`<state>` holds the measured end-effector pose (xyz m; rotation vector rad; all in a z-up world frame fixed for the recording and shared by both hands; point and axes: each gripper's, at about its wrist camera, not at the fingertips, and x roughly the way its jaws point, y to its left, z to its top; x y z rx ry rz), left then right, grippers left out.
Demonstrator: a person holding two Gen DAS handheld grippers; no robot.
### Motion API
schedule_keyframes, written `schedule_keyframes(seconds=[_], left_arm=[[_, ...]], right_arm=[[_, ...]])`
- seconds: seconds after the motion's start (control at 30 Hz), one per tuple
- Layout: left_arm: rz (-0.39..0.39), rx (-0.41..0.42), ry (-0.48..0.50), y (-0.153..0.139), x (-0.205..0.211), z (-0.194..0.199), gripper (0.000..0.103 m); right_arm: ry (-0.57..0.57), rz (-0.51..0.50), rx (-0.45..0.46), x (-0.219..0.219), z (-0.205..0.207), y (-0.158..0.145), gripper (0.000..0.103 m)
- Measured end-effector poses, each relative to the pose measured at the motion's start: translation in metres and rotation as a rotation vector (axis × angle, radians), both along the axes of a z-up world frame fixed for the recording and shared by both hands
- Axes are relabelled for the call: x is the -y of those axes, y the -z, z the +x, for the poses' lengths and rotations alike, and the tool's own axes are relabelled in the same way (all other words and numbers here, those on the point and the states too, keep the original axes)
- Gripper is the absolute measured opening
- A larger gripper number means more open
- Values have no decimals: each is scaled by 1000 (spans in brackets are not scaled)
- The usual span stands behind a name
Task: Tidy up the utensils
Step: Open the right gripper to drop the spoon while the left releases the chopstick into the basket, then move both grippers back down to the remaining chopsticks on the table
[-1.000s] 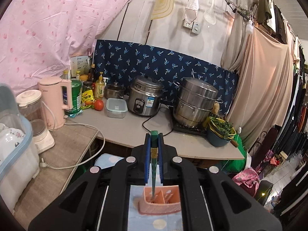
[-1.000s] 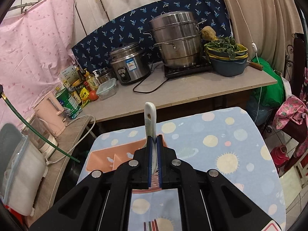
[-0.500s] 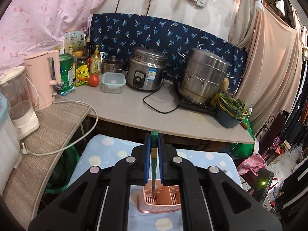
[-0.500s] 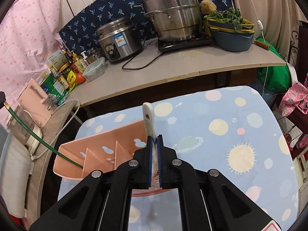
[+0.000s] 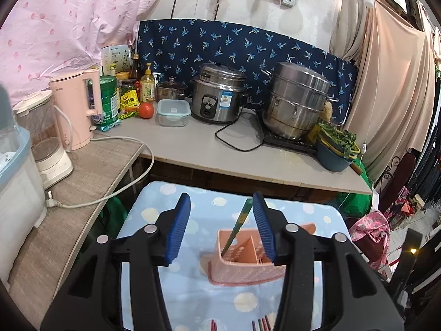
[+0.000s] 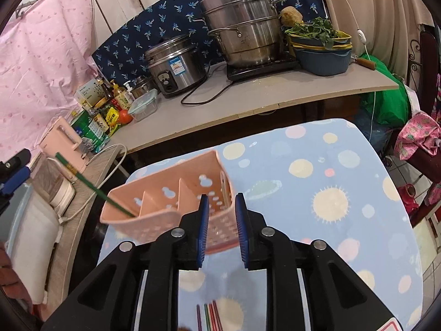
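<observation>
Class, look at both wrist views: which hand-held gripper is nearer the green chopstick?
Left. The left hand-held gripper is open around the green chopstick; the right hand-held gripper sits over the pink caddy's opposite end.

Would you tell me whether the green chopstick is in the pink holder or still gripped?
In: the green chopstick leans in the end compartment of the pink holder, and the left gripper is open around it.

A cramped home kitchen: across the middle of the frame a counter (image 5: 193,149) carries a rice cooker (image 5: 217,96), a stacked steel steamer (image 5: 296,99), a pink kettle (image 5: 78,107), condiment bottles (image 5: 147,84) and a basin of greens (image 5: 335,149); clothes (image 5: 430,88) hang at the right edge
</observation>
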<state>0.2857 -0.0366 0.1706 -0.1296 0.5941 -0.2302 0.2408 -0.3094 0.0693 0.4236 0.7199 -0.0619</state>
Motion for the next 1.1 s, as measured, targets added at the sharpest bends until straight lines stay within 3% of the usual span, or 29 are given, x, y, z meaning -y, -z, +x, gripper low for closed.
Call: schedule_keyframes(seconds=[0.3,0.63,0.87,1.1], left_arm=[[45,-90,14,38,-11,-63,52],[56,-196,28,93,-30,-128,52],[144,-265,42,138,-29,-164,52],[171,-364,74,183,-28,-187,52]], right_arm=[[-45,-34,-24,-20,-86,10,26],[-86,-97,-135,-49,-166,56,29],[-122,-119,-226,-67,-200,95,29],[-132,-103,-287,-74,-218,124,29]])
